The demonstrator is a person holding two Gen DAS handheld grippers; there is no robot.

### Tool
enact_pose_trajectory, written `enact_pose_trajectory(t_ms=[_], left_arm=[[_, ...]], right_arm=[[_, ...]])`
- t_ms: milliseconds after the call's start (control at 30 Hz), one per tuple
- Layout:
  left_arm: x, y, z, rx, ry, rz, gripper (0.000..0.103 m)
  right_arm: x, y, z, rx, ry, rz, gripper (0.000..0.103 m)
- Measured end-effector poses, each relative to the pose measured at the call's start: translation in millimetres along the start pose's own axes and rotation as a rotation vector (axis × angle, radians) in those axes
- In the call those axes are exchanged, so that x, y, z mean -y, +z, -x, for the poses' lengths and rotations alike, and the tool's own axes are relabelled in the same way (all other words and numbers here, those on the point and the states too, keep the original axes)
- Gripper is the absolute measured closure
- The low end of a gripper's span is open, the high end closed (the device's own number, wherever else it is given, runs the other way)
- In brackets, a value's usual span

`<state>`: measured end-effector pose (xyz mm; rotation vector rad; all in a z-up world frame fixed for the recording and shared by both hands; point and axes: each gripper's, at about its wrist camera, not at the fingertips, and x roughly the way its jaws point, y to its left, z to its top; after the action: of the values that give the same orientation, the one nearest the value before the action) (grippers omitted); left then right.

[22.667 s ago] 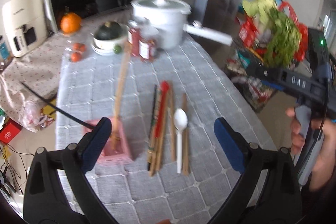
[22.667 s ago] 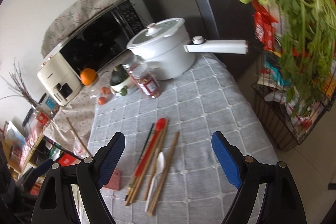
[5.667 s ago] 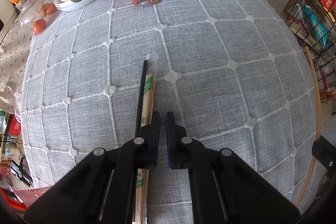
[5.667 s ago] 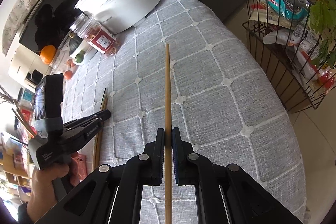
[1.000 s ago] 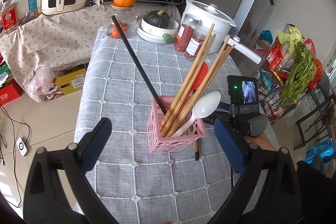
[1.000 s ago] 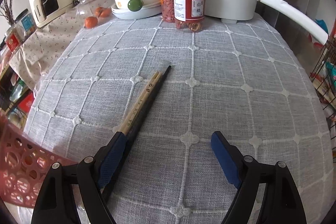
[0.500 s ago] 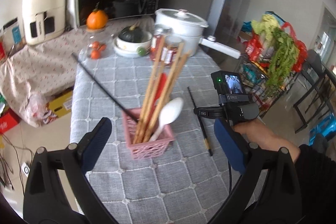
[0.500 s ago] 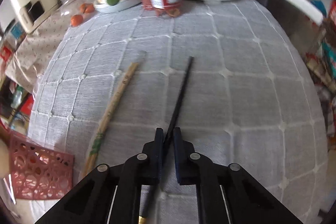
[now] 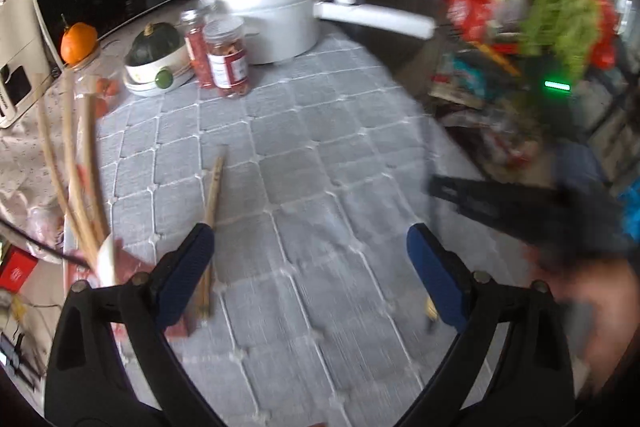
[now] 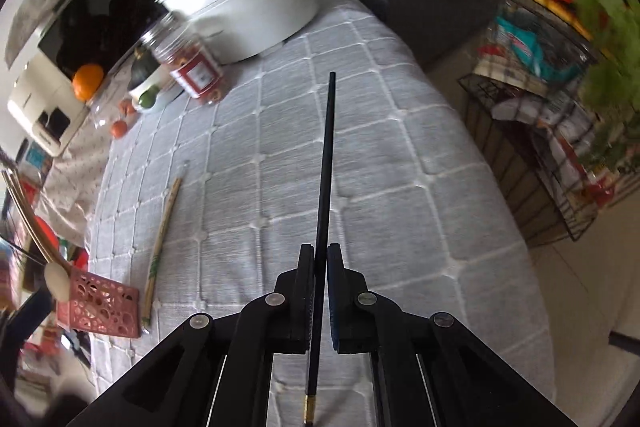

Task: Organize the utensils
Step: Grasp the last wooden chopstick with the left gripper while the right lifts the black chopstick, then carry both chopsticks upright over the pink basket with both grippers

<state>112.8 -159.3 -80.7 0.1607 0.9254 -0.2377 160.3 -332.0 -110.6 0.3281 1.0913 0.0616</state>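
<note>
My right gripper (image 10: 319, 251) is shut on a black chopstick (image 10: 326, 155) and holds it clear of the grey quilted tablecloth (image 10: 380, 187), its tip pointing away from me. A paper-wrapped wooden chopstick pair (image 10: 162, 235) lies on the cloth to its left. The pink utensil holder (image 10: 100, 307) stands at the table's left edge with wooden chopsticks and a white spoon (image 10: 56, 279) in it. My left gripper (image 9: 308, 241) hangs open over the cloth with nothing between its fingers. The wooden pair (image 9: 212, 195) lies just beyond its left finger and the holder (image 9: 132, 261) sits blurred at the far left.
At the back of the table stand a white pot (image 9: 260, 7) with a long handle, two jars (image 9: 226, 59), a bowl holding a squash (image 9: 156, 59) and an orange (image 9: 79, 43). A wire rack (image 10: 540, 147) with greens and packets stands off the table's right edge.
The right gripper closed on the black chopstick and lifted it off the cloth. The left gripper swung right, so the holder slid to the left edge of its view.
</note>
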Motion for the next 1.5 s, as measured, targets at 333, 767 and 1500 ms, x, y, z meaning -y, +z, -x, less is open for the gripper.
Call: enact_pose_trajectory(t_ms=[333,767,1500], left_arm=[[-26.5,28.2,-114.2,-0.090,0.304,0.122,0.012],[-58.7,29.9,-132.1,-0.277,0.090,0.263,0.073],[-31.8,-13.0,81.3,0.070,-0.258,0.057,0.092]], right_arm=[[20.5,-3.6,2.2,-0.016,0.045,-0.022,0.097],[9.5,6.2,-1.4,0.001,0.065,-0.013,0.097],[-29.0,-11.8,94.4,0.272,0.046,0.049,0.097]])
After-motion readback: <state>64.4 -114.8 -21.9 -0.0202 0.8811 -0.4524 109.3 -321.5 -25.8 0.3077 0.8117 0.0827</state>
